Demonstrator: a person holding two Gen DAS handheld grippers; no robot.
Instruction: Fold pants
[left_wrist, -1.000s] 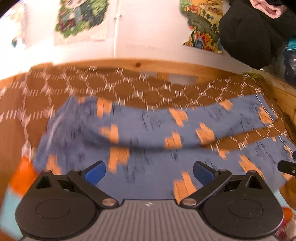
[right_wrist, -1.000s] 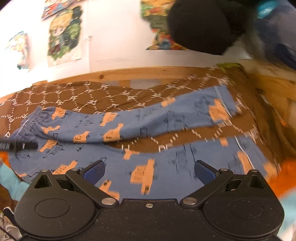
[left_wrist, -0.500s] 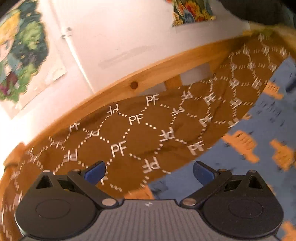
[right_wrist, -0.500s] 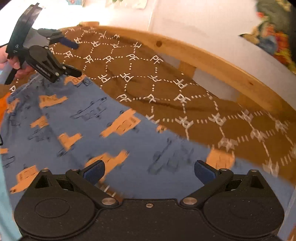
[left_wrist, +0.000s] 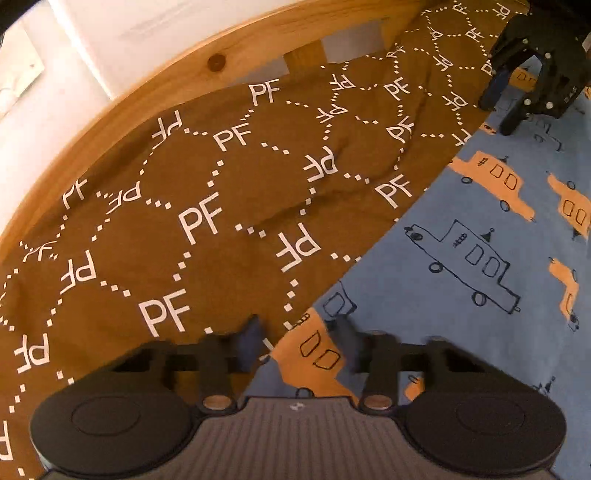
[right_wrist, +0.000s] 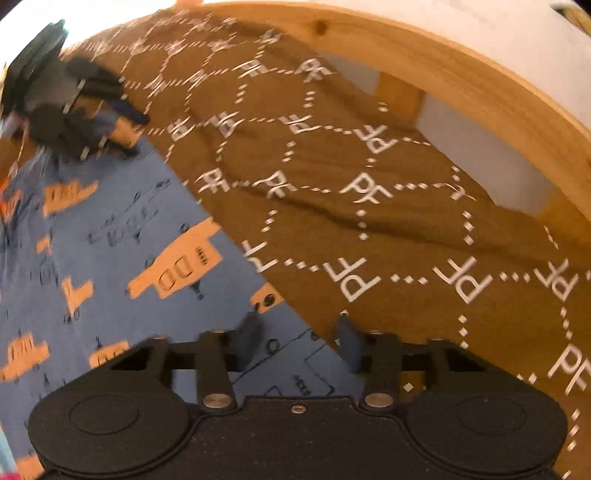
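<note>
Two black hand-held grippers now sit low at the far edge of the blue cotton pants (left_wrist: 461, 266) printed with orange cars, which lie flat on the brown bedspread (left_wrist: 192, 206) with white PF lettering, below the curved pine bed rail (left_wrist: 177, 85). Half a second ago both sets of jaws stood wide; the left gripper (left_wrist: 299, 339) has narrowed onto the pants' edge at an orange car, and the right gripper (right_wrist: 297, 338) has narrowed onto the hem where blue meets the bedspread, cloth lying between its fingers
</note>
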